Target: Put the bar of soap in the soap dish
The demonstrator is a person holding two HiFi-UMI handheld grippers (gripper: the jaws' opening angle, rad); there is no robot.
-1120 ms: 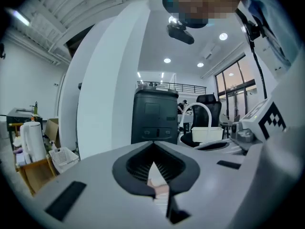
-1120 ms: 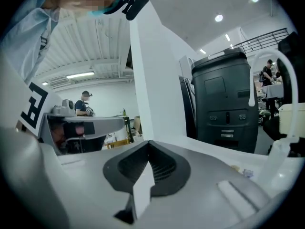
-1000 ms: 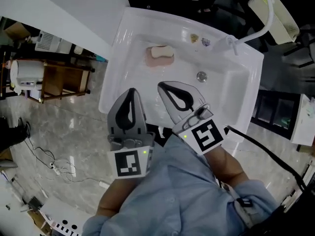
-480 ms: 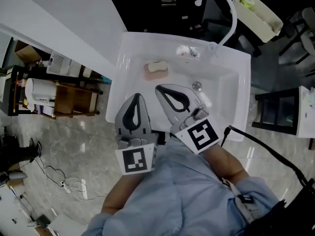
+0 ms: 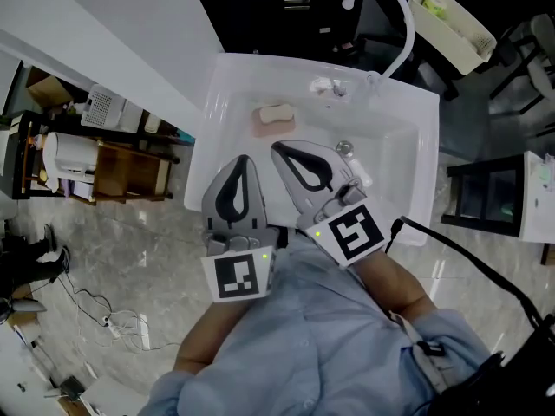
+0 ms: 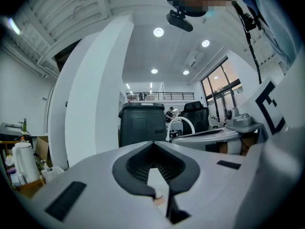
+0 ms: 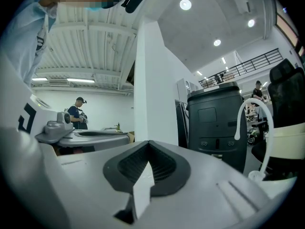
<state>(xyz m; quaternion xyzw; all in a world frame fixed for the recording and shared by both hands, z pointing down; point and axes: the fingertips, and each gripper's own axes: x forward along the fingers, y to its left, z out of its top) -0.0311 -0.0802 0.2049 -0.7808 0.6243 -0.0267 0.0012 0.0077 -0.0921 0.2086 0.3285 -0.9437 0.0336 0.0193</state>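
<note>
A beige bar of soap point(image 5: 277, 113) lies in a pink soap dish point(image 5: 260, 128) on the left ledge of the white sink point(image 5: 414, 120). My left gripper point(image 5: 244, 159) hangs shut over the sink's near rim, with nothing between its jaws. Beside it, my right gripper point(image 5: 277, 148) is also shut and empty, its tips a short way in front of the dish and apart from it. The left gripper view shows the left gripper point(image 6: 153, 144) pointing level at the room, and the right gripper view shows the right gripper point(image 7: 148, 143) the same way. Neither shows the soap.
A white curved faucet point(image 5: 388, 7) rises at the sink's far edge, with small items point(image 5: 328, 86) by its base. The drain point(image 5: 345, 149) sits mid-basin. A white basket point(image 5: 453, 17) hangs at the top right. A wooden shelf point(image 5: 121, 173) with a white kettle point(image 5: 66, 163) stands at the left.
Both grippers have risen a little over the sink's near rim and stay shut. The head view has shifted, so the faucet now shows fully. The soap and dish have not moved.
</note>
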